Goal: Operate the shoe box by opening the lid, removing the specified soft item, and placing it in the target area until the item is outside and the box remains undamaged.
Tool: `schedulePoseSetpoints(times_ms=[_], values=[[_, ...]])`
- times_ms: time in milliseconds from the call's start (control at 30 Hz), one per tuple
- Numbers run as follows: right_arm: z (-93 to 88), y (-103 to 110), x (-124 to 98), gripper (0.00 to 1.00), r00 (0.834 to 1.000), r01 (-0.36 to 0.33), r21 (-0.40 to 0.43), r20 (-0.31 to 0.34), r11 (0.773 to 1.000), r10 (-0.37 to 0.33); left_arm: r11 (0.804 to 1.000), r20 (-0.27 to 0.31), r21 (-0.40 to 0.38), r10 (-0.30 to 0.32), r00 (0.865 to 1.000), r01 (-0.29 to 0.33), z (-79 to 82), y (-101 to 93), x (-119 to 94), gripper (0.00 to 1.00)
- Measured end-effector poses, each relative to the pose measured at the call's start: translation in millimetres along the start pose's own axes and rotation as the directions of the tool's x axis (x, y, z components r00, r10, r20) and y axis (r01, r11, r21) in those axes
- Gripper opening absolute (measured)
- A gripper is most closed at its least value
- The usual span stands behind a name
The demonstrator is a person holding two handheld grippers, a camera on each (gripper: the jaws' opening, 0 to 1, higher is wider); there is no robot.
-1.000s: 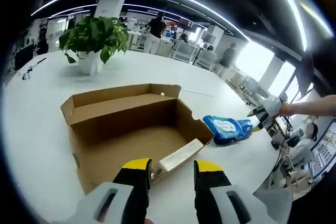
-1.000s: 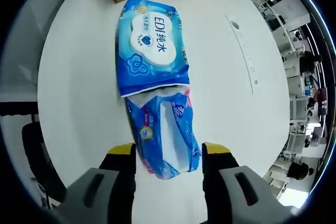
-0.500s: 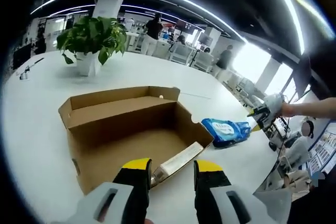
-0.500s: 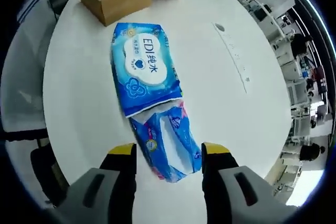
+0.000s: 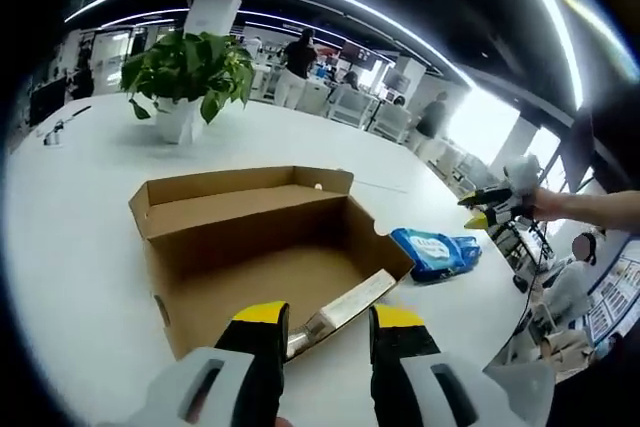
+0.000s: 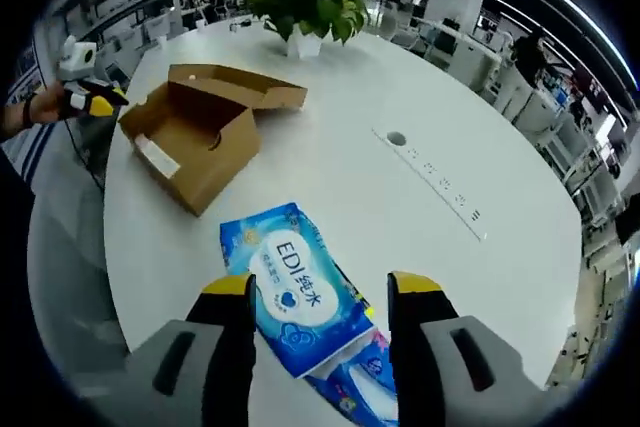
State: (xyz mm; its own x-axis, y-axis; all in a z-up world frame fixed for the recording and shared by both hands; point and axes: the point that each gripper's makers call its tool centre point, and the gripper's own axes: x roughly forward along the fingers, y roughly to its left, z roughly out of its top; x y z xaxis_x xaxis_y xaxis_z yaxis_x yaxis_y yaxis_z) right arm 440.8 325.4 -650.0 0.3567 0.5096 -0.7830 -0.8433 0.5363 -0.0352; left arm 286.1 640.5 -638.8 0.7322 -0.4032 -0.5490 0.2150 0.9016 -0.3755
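Observation:
An open cardboard shoe box (image 5: 262, 247) stands on the white table, its lid (image 6: 245, 84) folded back. My left gripper (image 5: 330, 319) is open at the box's near end, with a pale end flap (image 5: 348, 299) lying between its jaws. Two blue wet-wipe packs (image 5: 432, 252) lie on the table to the right of the box. My right gripper (image 6: 321, 292) hovers open above the top pack (image 6: 300, 292), holding nothing. That gripper (image 5: 488, 209) also appears raised in a hand at the right of the left gripper view. The left gripper (image 6: 85, 99) sits beside the box (image 6: 195, 137).
A potted plant (image 5: 185, 72) stands behind the box on the round white table (image 5: 70, 207). A row of sockets (image 6: 432, 185) is set into the tabletop. Desks, chairs and people fill the office beyond. The table edge runs close to the wipes.
My right gripper has risen and tilted up from the wipe packs, so the box and table now appear in its view. The left gripper has barely shifted.

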Motion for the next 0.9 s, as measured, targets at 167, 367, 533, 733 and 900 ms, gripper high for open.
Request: schedulePoseSetpoints(times_ms=[167,367,533,733,900], values=[[21.0,32.0,24.0,0.53,0.997,-0.076,-0.016,0.02,0.997,0.077,1.0,0.008,-0.012,0.013,1.0,-0.013,-1.4,8.8,-6.7,0.32],[42.5,63.2,45.1,0.52,0.99,-0.135,-0.054,0.024,0.989,0.136,0.999,0.023,-0.029,0.025,0.999,-0.024,-2.5,16.0,-13.6,0.32],[61.5,88.5,58.5,0.52,0.982,-0.181,-0.091,0.03,0.979,0.185,0.999,0.033,-0.039,0.029,0.999,-0.028,-2.9,20.3,-17.9,0.32],[80.4,110.5,69.8,0.52,0.974,-0.219,-0.132,0.031,0.967,0.225,0.998,0.038,-0.051,0.033,0.999,-0.031,-7.7,24.5,-23.4,0.32],[92.9,126.1,76.1,0.51,0.967,-0.244,-0.149,0.042,0.958,0.253,0.998,0.037,-0.053,0.038,0.999,-0.036,-12.6,28.2,-28.6,0.32]])
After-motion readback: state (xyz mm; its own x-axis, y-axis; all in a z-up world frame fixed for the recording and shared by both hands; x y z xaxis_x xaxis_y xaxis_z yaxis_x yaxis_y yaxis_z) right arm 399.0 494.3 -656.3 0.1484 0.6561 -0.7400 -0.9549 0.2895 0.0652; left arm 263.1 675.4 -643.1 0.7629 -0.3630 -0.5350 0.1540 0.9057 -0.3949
